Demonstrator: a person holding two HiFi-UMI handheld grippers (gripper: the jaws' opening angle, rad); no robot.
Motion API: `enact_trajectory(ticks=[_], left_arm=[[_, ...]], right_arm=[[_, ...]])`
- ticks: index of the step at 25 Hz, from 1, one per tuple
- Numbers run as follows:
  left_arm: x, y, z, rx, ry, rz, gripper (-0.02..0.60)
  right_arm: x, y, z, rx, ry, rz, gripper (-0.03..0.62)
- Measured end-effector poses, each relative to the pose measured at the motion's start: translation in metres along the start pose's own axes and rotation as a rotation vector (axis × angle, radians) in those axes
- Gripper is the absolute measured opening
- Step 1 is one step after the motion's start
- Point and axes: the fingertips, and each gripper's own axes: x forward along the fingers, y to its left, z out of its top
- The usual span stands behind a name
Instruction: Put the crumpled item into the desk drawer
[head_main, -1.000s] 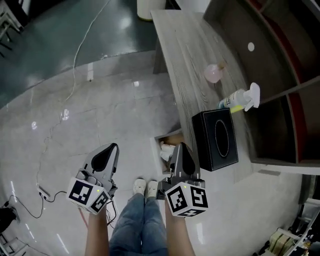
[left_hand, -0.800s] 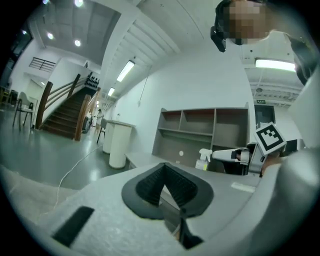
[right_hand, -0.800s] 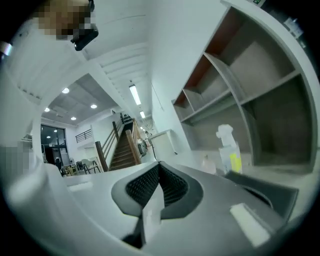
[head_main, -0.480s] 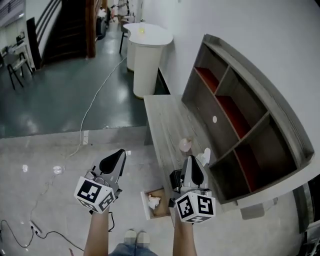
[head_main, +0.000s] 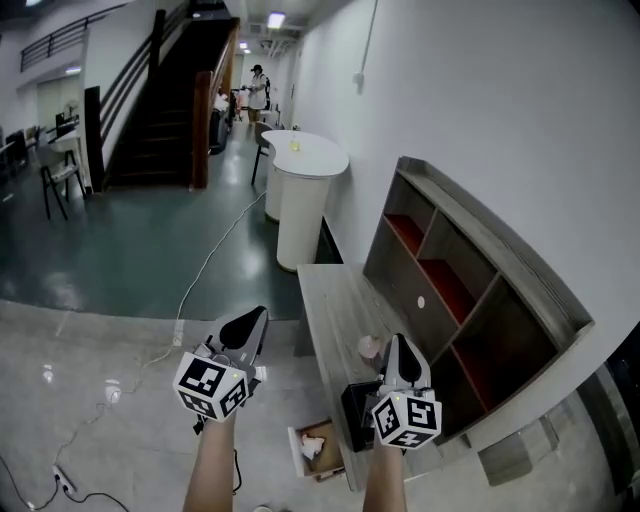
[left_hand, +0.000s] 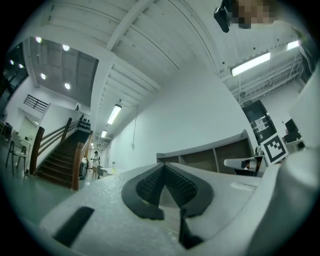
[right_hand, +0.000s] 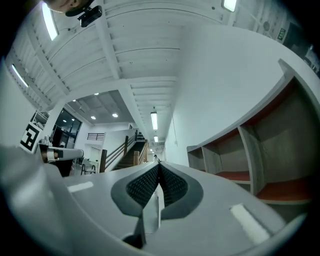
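Both bare forearms rise from the bottom edge of the head view, side by side and well apart, cut off below the elbow. Each carries its tool pointing forward and a little upward. The left gripper hangs over the pale polished floor. The right gripper hangs over the near end of the long grey wood-grain desk. The hands themselves are hidden behind the marker cubes. In the left gripper view the ribbed black pads meet at their tips with nothing between them. The right gripper view shows the same: its pads are pressed together and empty. The white crumpled item lies in the open brown desk drawer, below and between the two tools, touching neither. The drawer's far side runs under the desktop and cannot be seen. A black box on the desk is mostly covered by the right gripper. A small pink object beyond it is too small to identify. Behind the desk stands a grey shelf unit with red inner faces. Farther off are a white rounded counter and a dark staircase, where a distant person is too small to make out.
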Motion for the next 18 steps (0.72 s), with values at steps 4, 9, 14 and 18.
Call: enact_trajectory(ticks=[4, 9, 14, 18], left_arm=[[-0.007, -0.005, 0.013, 0.044, -0.01, 0.006, 0.0], [-0.01, -0.011, 0.02, 0.054, -0.015, 0.01, 0.0], [-0.012, -0.013, 0.02, 0.051, -0.014, 0.012, 0.0], [-0.011, -0.016, 0.016, 0.048, -0.005, 0.01, 0.0]], right_arm=[[-0.008, 0.003, 0.003, 0.049, -0.016, 0.012, 0.008], [-0.014, 0.002, 0.003, 0.052, -0.01, 0.017, 0.008], [-0.017, 0.008, 0.005, 0.03, -0.009, 0.044, 0.008], [-0.017, 0.009, 0.003, 0.023, 0.001, 0.06, 0.008]])
